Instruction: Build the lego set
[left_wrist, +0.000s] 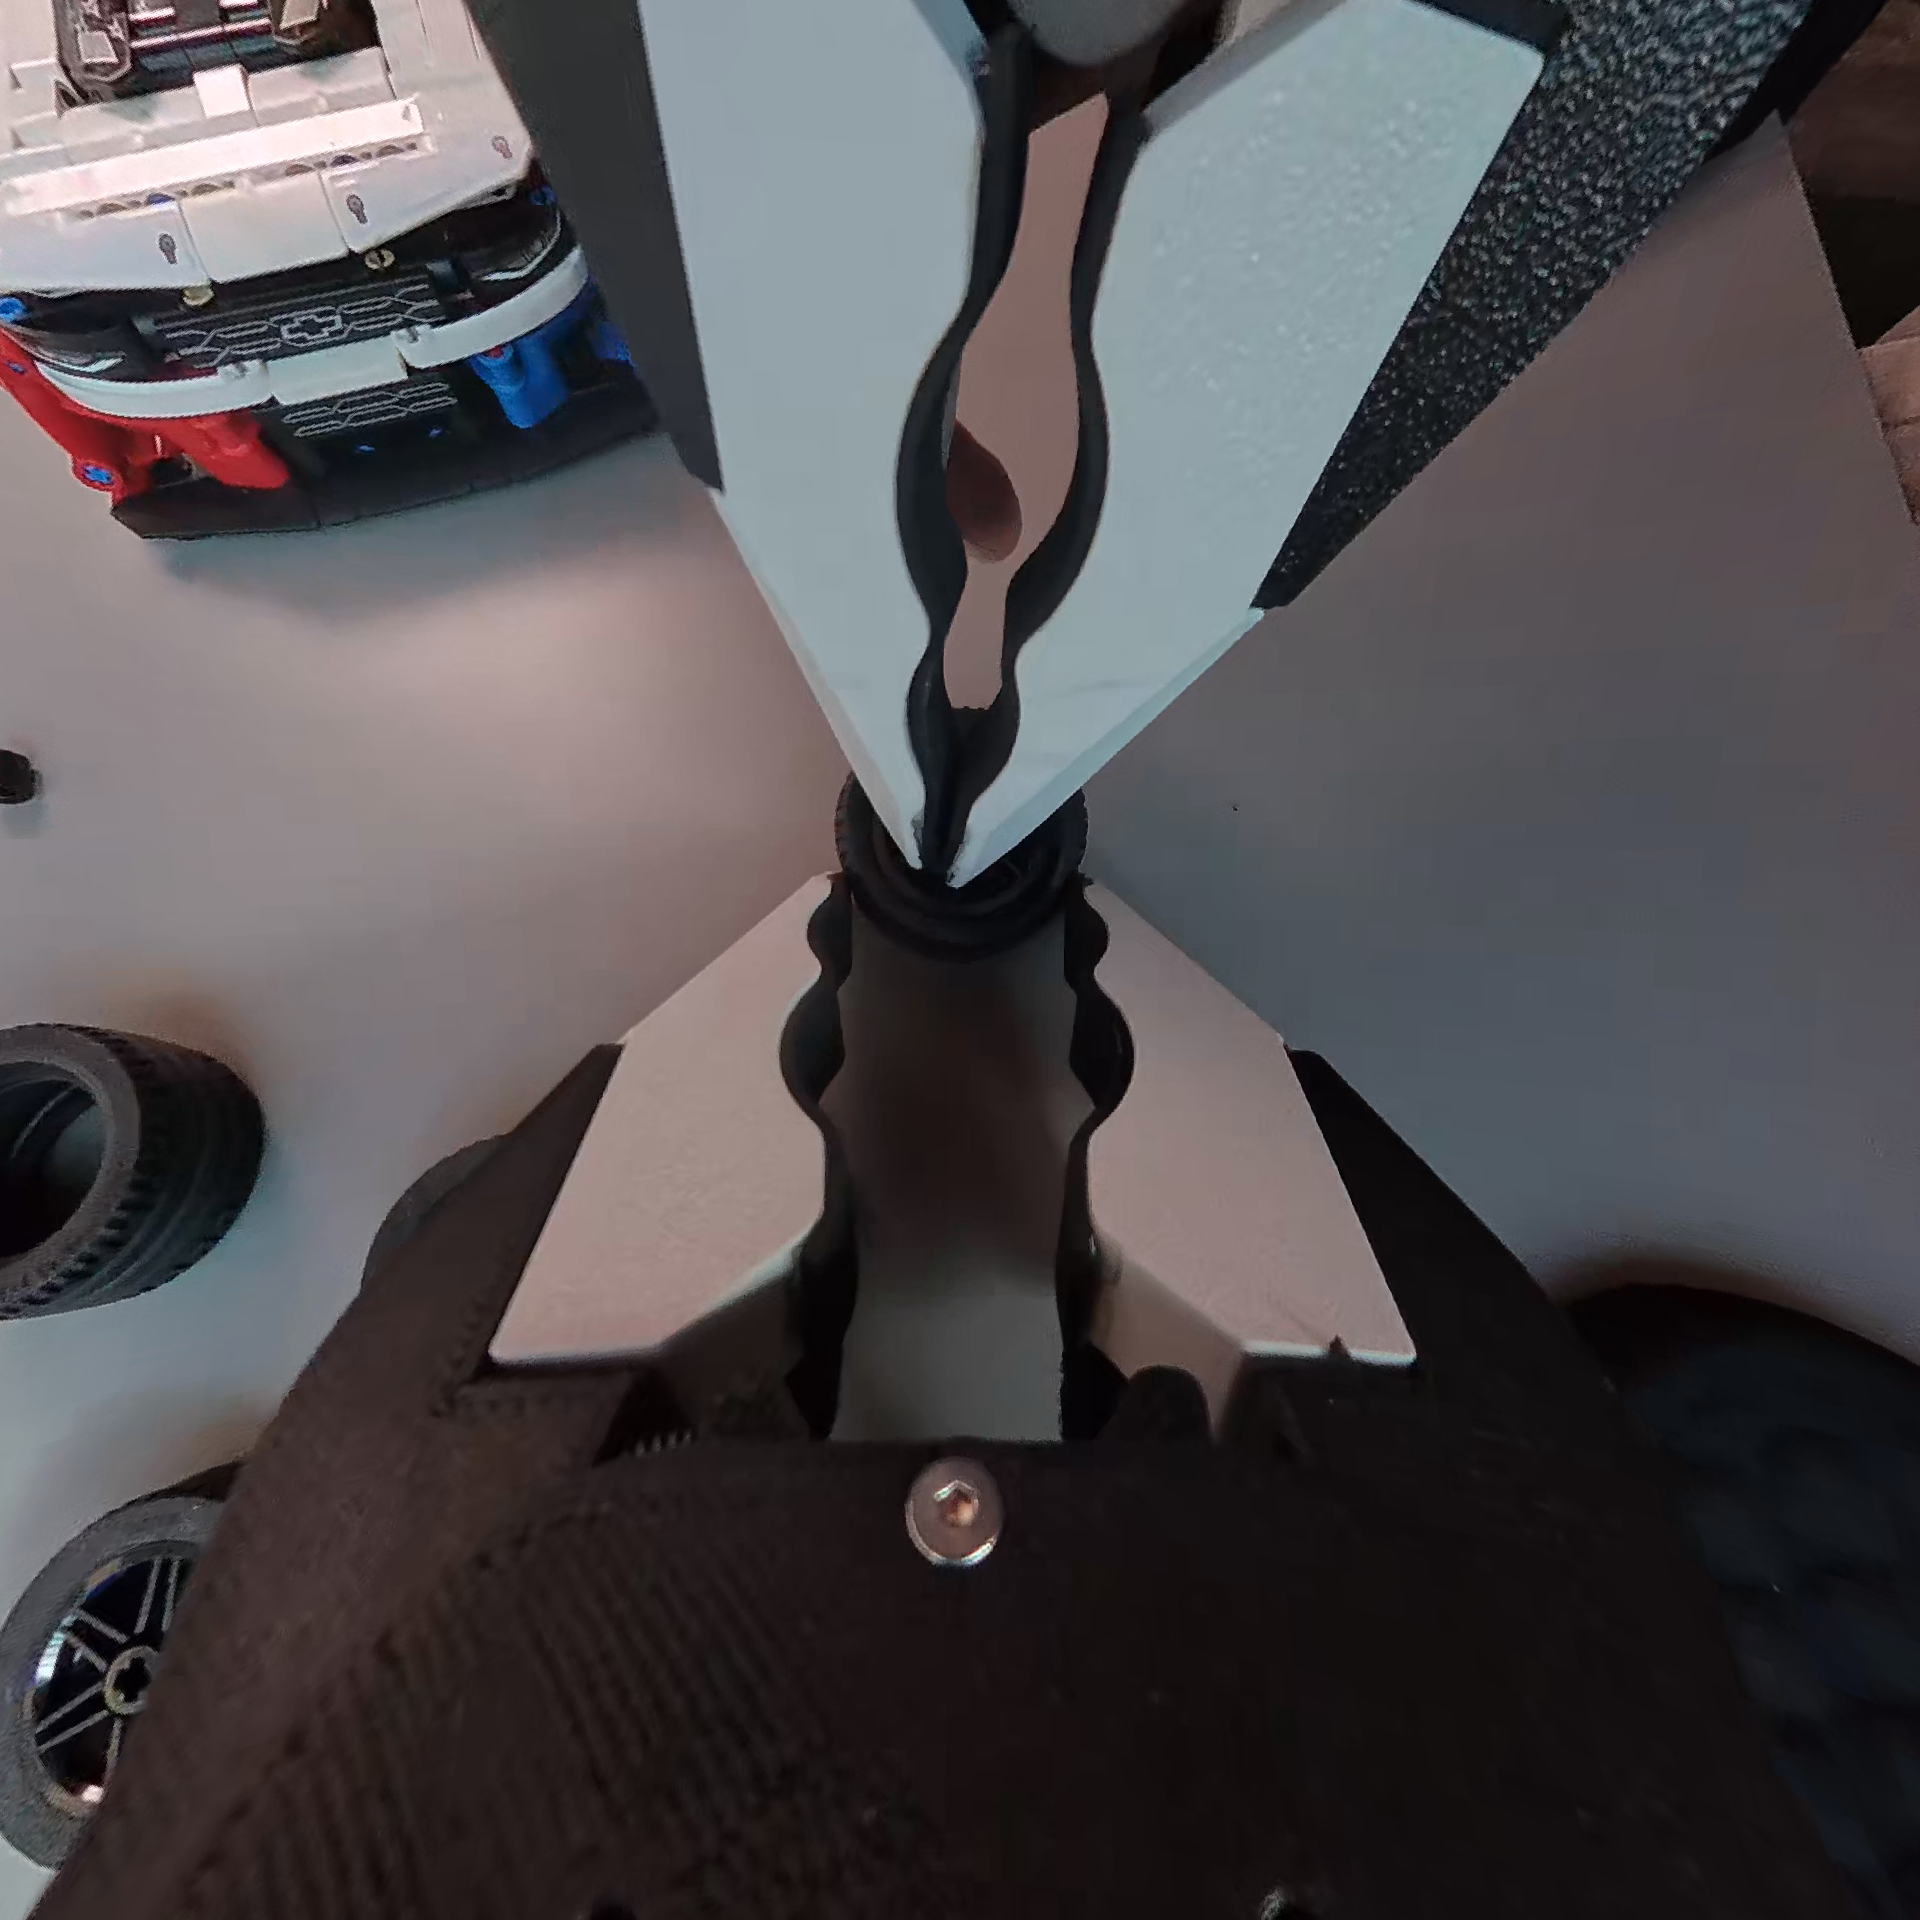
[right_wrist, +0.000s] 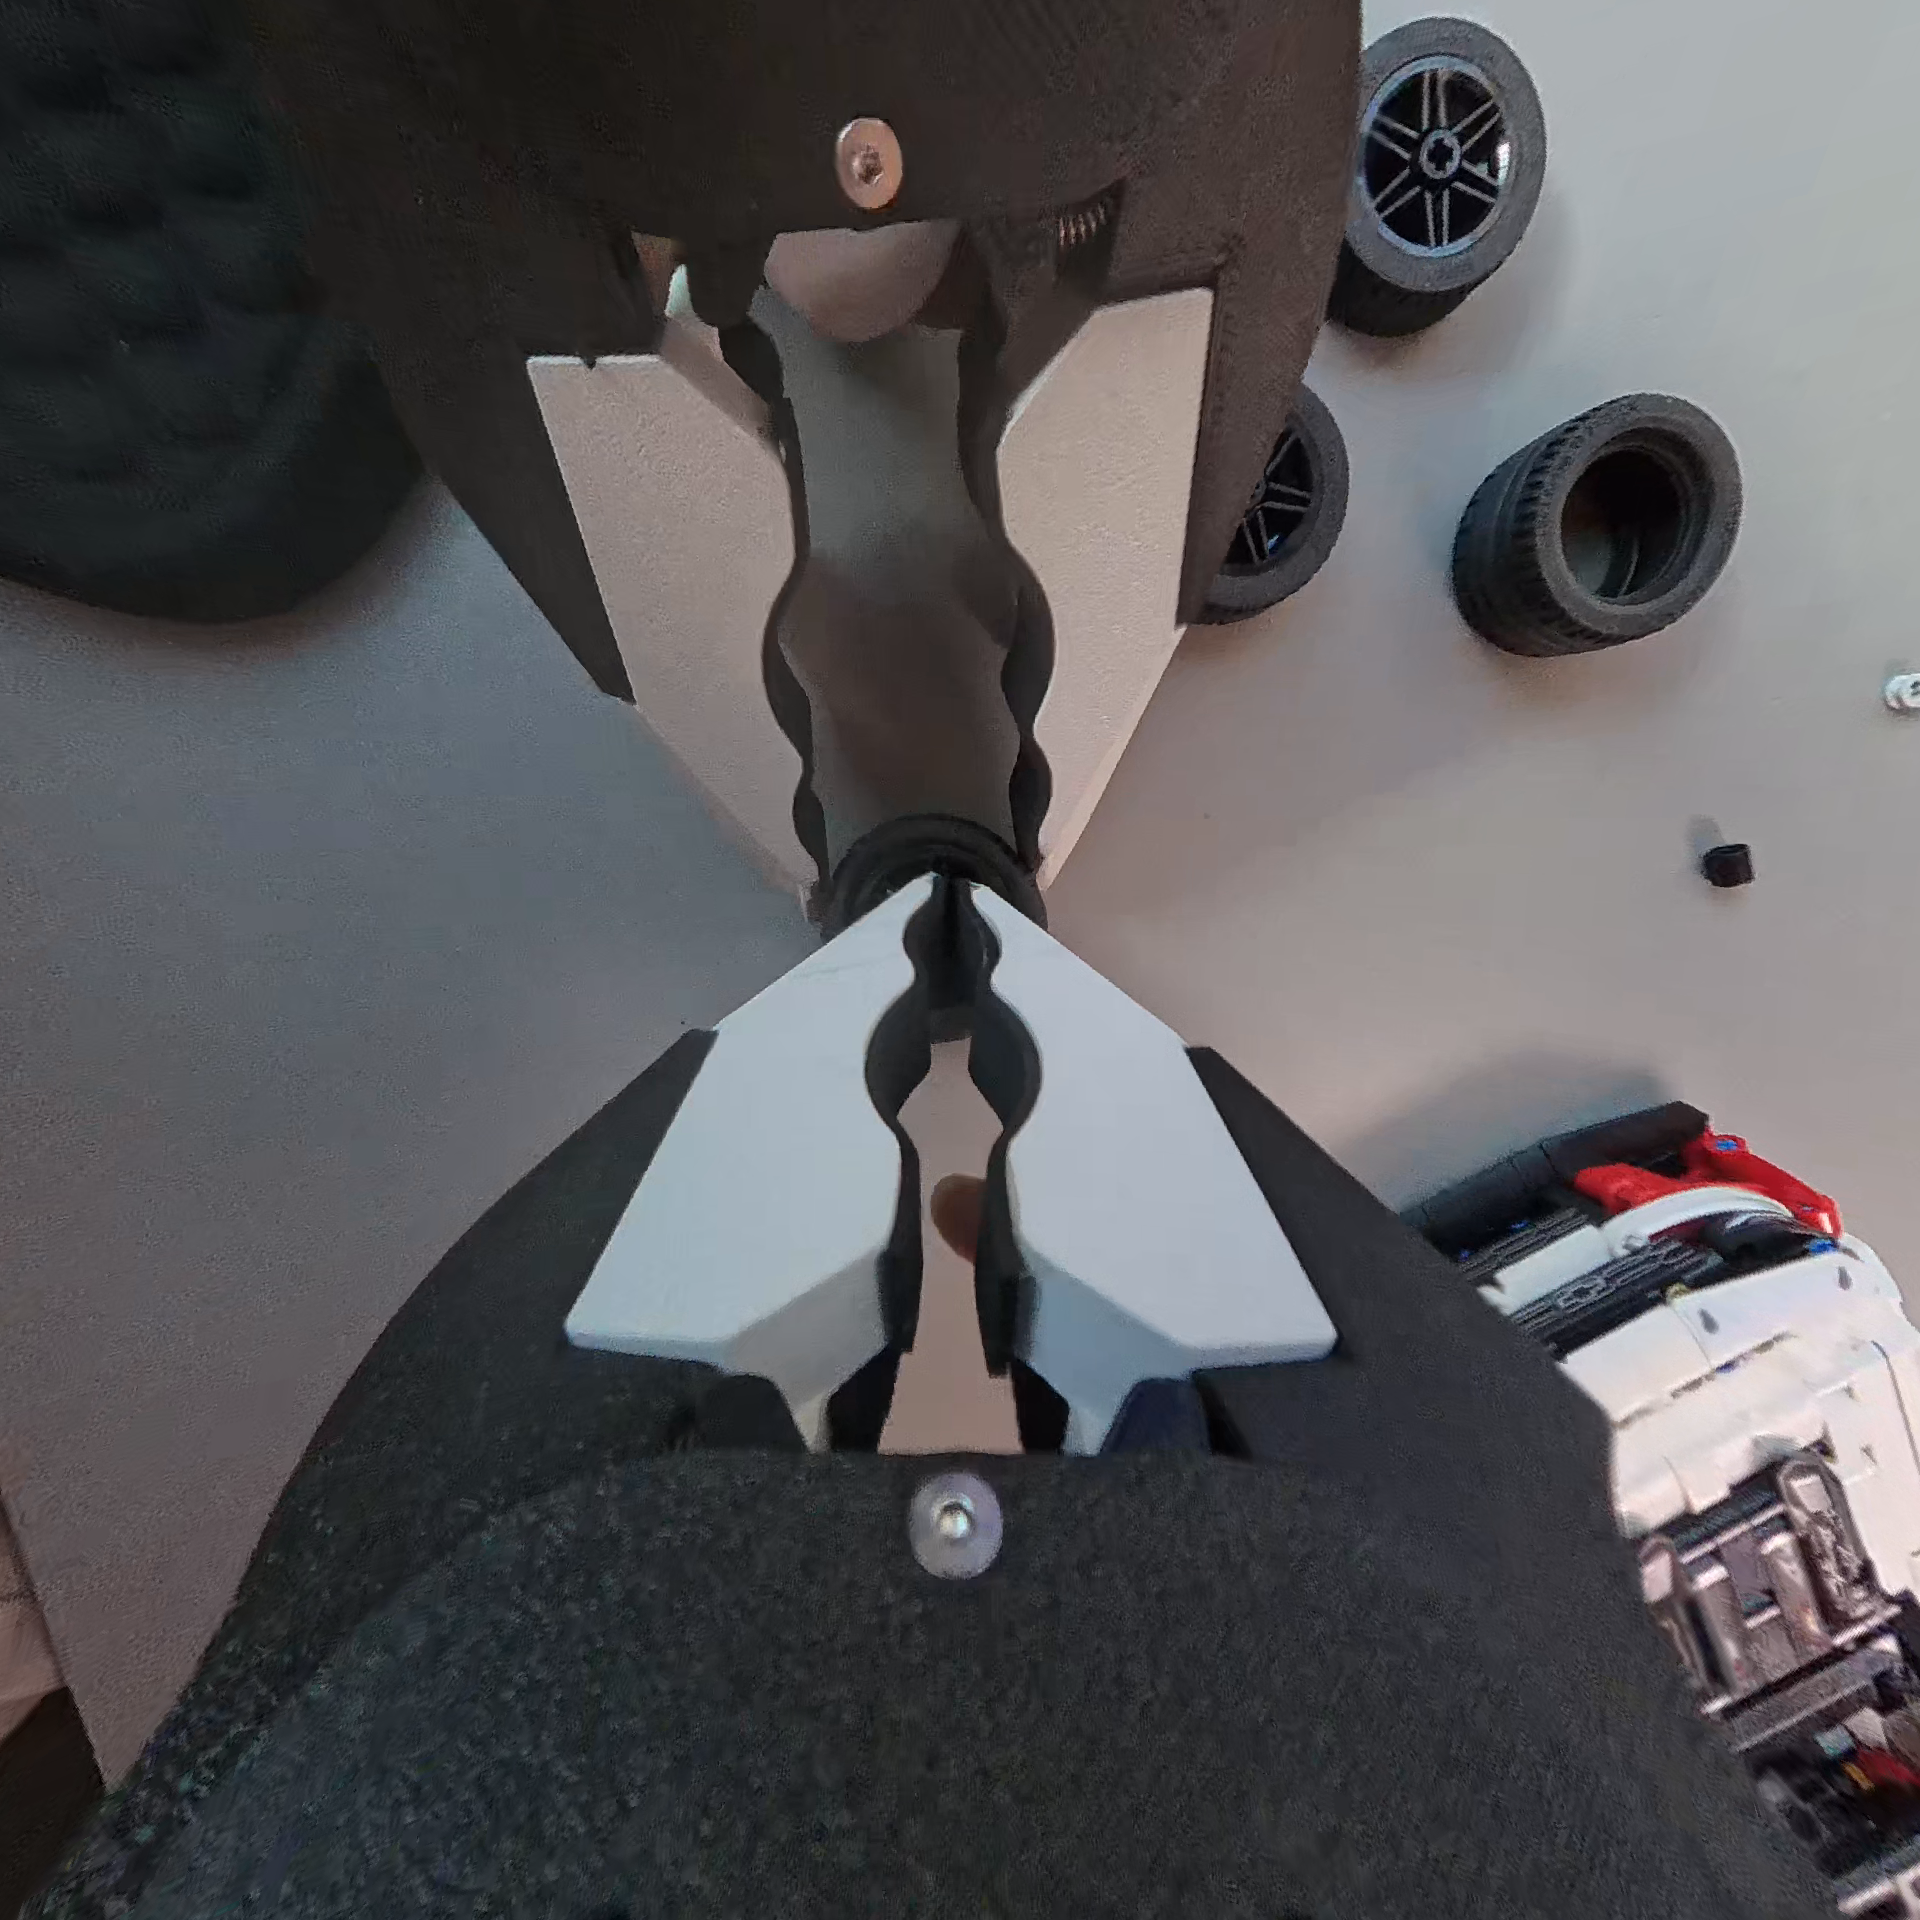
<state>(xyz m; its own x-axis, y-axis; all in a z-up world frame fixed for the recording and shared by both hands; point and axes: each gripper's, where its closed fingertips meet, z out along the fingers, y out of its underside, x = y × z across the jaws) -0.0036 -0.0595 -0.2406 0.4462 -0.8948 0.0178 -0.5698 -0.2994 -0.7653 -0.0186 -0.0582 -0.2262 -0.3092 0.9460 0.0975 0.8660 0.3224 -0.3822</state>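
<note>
My left gripper (left_wrist: 954, 906) is shut on a small black tyre (left_wrist: 935, 937), holding it by its sides above the white table (left_wrist: 436, 790). My right gripper (left_wrist: 940, 868) comes in from the opposite side, tip to tip. Its jaws are pinched together on a small black part at the tyre's middle. In the right wrist view the right gripper (right_wrist: 945, 891) is at the bottom and the left gripper (right_wrist: 928, 868) hangs from the top with the tyre (right_wrist: 904, 847) between them. What the black part is stays hidden by the fingertips.
A white lego car (left_wrist: 260, 260) with red and blue parts stands at the far left, and shows in the right wrist view (right_wrist: 1714, 1403). A loose tyre (right_wrist: 1600, 525), two spoked wheels (right_wrist: 1444, 156) (right_wrist: 1283, 509) and a small black piece (right_wrist: 1727, 864) lie on the table. My left and right fingertips are right by each other. Both grippers' tips are roughly 15 centimeters from the white lego car (left_wrist: 260, 260). It turns up in the right wrist view (right_wrist: 1628, 1334) as well.
</note>
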